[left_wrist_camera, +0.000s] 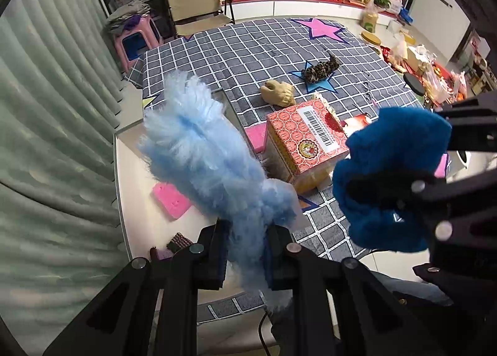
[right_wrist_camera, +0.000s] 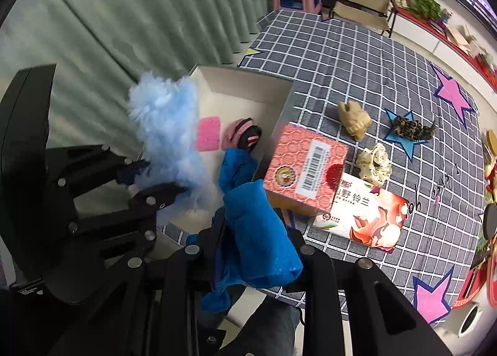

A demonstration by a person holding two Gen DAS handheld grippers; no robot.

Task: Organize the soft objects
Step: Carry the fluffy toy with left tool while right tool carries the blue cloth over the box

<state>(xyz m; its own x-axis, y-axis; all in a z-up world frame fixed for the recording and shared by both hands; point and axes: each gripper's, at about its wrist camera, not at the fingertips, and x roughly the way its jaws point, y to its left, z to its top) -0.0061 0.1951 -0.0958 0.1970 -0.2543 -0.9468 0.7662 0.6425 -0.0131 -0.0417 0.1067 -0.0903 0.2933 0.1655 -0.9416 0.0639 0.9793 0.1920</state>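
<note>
While both grippers hang over the near left corner of the table, the left gripper [left_wrist_camera: 245, 258] is clamped on a pale blue fluffy piece [left_wrist_camera: 198, 150] that stands up between its fingers, and the right gripper [right_wrist_camera: 251, 250] is clamped on a dark blue fuzzy cloth [right_wrist_camera: 257, 231]. Below them a shallow white tray [right_wrist_camera: 248, 82] lies along the table's left edge, holding a pink sponge [right_wrist_camera: 208, 133] and a pink and black soft toy [right_wrist_camera: 243, 135]; its far end is bare. Just beside the tray's right wall sits a red patterned box [right_wrist_camera: 306, 166] with a white barcode label, and against it, toward the near edge, lies a tissue pack [right_wrist_camera: 369, 210] printed with flowers and the characters 山野铃兰. Past the box, a cream scrunchie [right_wrist_camera: 374, 164], a tan soft toy [right_wrist_camera: 354, 119] and a leopard-print scrunchie [right_wrist_camera: 411, 129] lie apart from one another on the checked cloth [right_wrist_camera: 341, 54] with stars. Beyond those three, the far half of the table is open up to its far edge.
</note>
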